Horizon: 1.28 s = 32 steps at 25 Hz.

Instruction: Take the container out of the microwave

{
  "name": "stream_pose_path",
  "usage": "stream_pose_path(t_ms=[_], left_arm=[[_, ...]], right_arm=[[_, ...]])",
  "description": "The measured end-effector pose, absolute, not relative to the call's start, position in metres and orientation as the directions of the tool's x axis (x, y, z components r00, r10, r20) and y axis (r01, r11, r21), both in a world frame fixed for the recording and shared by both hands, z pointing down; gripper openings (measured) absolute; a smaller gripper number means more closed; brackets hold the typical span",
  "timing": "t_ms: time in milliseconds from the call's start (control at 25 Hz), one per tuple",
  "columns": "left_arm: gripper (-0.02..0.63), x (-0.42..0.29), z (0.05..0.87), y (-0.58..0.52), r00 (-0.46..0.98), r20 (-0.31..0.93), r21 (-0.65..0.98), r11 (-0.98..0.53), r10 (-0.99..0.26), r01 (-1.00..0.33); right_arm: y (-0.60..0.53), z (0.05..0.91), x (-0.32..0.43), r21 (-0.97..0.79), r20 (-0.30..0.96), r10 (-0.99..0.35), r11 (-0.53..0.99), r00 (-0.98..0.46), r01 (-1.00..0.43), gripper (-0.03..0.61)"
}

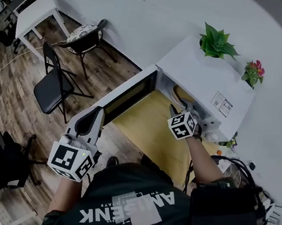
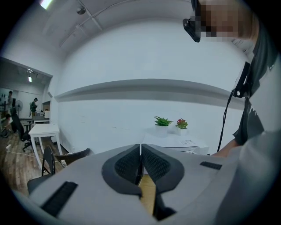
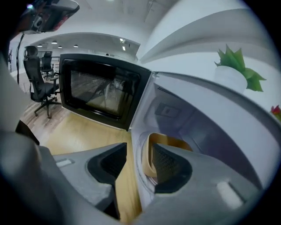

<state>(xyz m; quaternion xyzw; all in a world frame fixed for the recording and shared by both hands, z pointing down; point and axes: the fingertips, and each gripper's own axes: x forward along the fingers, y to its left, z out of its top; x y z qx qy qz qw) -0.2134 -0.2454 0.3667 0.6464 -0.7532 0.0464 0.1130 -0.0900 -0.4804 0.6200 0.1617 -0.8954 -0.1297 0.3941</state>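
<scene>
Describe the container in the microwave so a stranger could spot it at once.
Find the white microwave on the yellow table, its door swung open. Inside the cavity sits the container. It is the only tan, round-rimmed thing against white walls.

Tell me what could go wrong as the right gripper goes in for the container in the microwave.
1. The right gripper has its jaws open at the mouth of the microwave, with the rim of the container just beyond. If it comes in off line, it may shove the container deeper.
2. A grip on that thin rim alone may let the container tilt on the way out.
3. The open door stands close beside, and the arm could knock it.
</scene>
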Motion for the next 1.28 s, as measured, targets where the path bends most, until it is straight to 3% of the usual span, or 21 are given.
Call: stream_pose_path(t_ms=[560, 1040, 1280], left_arm=[[0.002, -0.22, 0.37, -0.235, -0.222, 0.291, 0.078, 0.254, -0.931, -0.964], [0.002, -0.229, 0.373, -0.229, -0.213, 0.288, 0.081, 0.246, -0.934, -0.966], [0.002, -0.236, 0.373, -0.223, -0.194, 0.28, 0.082, 0.224, -0.94, -0.971]], right_arm=[[-0.529, 0.661, -0.099, 0.392, 0.715, -0.42, 0.903, -0.559, -0.176, 0.164], [-0.532, 0.664, -0.1, 0.442, 0.728, -0.441, 0.887, -0.525, -0.131, 0.063], [-0.518, 0.662, -0.099, 0.418, 0.74, -0.42, 0.899, -0.526, -0.13, 0.048]])
